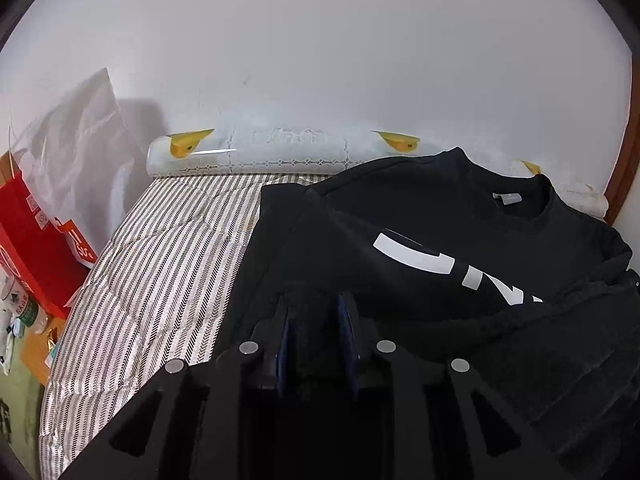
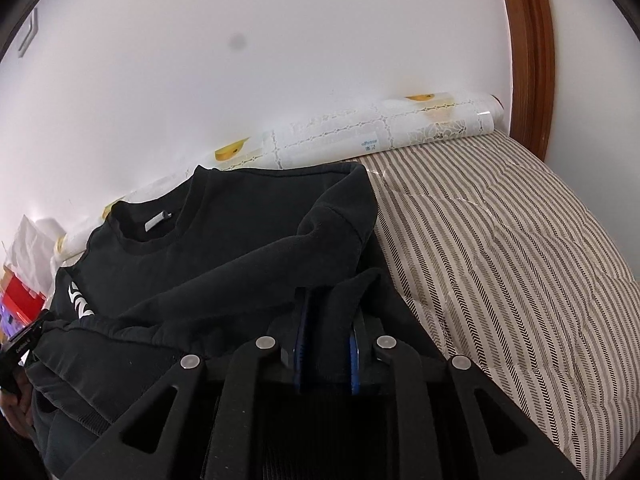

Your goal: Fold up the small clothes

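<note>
Both tools, left [image 1: 316, 312] and right [image 2: 330, 312], clamped on black sweatshirt [image 1: 400, 216] hem.

Both views were taken from close above the bed [image 1: 160, 260], angled downward toward the white wall [image 1: 320, 40]; the left view was set leftward, the right rightward; the black sweatshirt [image 1: 400, 220] and patterned roll [image 2: 400, 136] were shared.

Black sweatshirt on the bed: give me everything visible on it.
The black sweatshirt is soft knit fabric with a ribbed crew neck, a grey neck label and large white block lettering across the chest. It lies front up on the striped quilted bedcover, collar toward the wall, partly folded, with a sleeve laid over the body. Its near edge is bunched between the fingers of the left gripper and the right gripper.
</note>
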The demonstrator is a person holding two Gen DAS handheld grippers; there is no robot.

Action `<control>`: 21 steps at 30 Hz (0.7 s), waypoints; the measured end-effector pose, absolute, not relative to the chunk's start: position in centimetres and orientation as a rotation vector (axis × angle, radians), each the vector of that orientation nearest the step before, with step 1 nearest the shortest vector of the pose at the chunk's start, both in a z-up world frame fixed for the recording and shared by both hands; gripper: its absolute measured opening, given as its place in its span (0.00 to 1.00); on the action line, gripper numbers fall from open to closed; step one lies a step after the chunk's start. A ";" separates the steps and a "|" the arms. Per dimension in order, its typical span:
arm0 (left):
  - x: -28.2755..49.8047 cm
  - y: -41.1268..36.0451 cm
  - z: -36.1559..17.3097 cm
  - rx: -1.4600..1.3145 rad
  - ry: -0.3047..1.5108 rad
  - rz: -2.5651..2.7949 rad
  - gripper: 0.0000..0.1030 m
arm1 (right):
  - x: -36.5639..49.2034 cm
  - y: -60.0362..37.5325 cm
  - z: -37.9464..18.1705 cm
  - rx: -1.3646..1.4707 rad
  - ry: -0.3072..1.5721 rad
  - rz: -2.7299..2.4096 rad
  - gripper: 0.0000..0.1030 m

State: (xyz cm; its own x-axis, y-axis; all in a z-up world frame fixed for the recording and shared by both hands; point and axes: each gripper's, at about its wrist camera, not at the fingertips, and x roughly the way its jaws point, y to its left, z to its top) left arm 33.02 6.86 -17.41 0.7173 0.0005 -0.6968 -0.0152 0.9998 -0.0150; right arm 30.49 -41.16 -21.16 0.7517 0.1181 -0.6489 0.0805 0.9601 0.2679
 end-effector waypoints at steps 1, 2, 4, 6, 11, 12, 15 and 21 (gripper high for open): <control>33.0 6.9 -17.4 -0.020 0.770 0.005 0.24 | 30.5 -41.2 -21.1 0.290 0.723 0.021 0.18; 33.0 6.8 -17.4 -0.020 0.769 0.002 0.26 | 30.5 -41.2 -21.1 0.292 0.722 0.022 0.19; 32.9 6.8 -17.3 -0.021 0.767 0.000 0.27 | 30.4 -41.2 -21.2 0.301 0.720 0.032 0.24; 32.6 7.0 -17.2 -0.032 0.761 -0.001 0.30 | 30.0 -41.2 -21.1 0.313 0.710 0.042 0.28; 30.4 7.6 -16.1 -0.073 0.661 0.026 0.77 | 27.8 -40.6 -19.9 0.264 0.651 0.045 0.51; 30.0 7.6 -15.9 -0.076 0.648 0.022 0.77 | 27.1 -40.3 -19.3 0.255 0.634 0.062 0.53; 29.2 7.6 -16.1 -0.076 0.660 0.016 0.77 | 25.2 -40.3 -17.9 0.274 0.595 0.067 0.57; 26.1 8.6 -15.9 -0.110 0.658 -0.007 0.77 | 20.6 -41.1 -17.7 0.228 0.610 0.036 0.57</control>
State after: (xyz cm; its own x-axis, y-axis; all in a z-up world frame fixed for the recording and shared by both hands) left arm 26.08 8.60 -15.86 0.7912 -0.0410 -0.6101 -0.0285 0.9942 -0.1038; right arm 20.61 -41.14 -17.66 0.8200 0.1005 -0.5634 0.0338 0.9742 0.2230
